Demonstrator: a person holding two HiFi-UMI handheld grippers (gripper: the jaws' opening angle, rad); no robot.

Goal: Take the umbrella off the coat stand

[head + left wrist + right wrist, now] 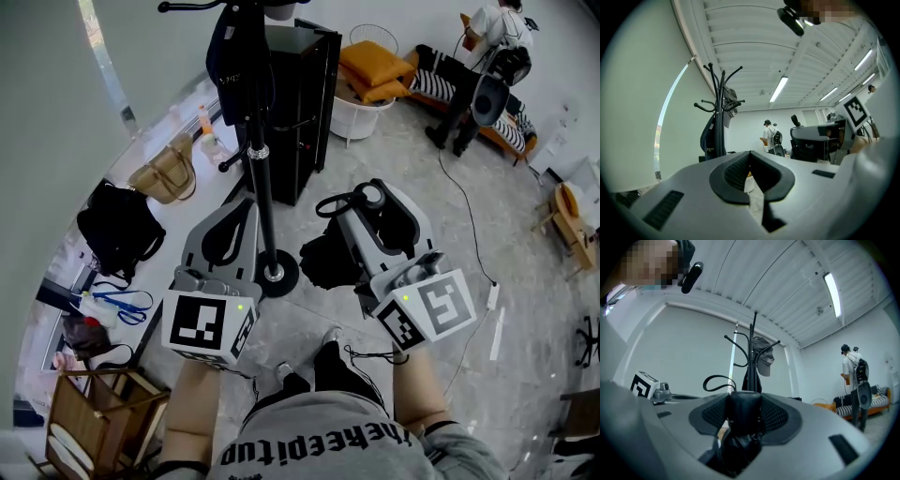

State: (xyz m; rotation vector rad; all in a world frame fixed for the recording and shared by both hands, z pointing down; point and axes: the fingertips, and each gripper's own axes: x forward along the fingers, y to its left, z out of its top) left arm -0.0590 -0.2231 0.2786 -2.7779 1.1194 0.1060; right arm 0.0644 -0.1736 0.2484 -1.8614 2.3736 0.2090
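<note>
The black folded umbrella (323,261) is off the stand. Its round handle stands between the pads of my right gripper (366,211), which is shut on it, and its strap loops out to the left. In the right gripper view the umbrella (740,427) fills the gap of that gripper (743,401). The coat stand (262,187) rises just beyond and between both grippers, its round base (277,275) on the floor. A dark garment (239,52) and a grey cap (765,359) hang on it. My left gripper (242,211) is shut with nothing in it, left of the pole. Its pads (740,168) meet at the tip.
A black cabinet (300,103) stands behind the stand. A black bag (117,230) and a tan bag (164,173) lie along the left wall, and a wooden crate (94,412) sits at lower left. A person (487,37) stands far back by a sofa. A cable and power strip (492,300) lie to the right.
</note>
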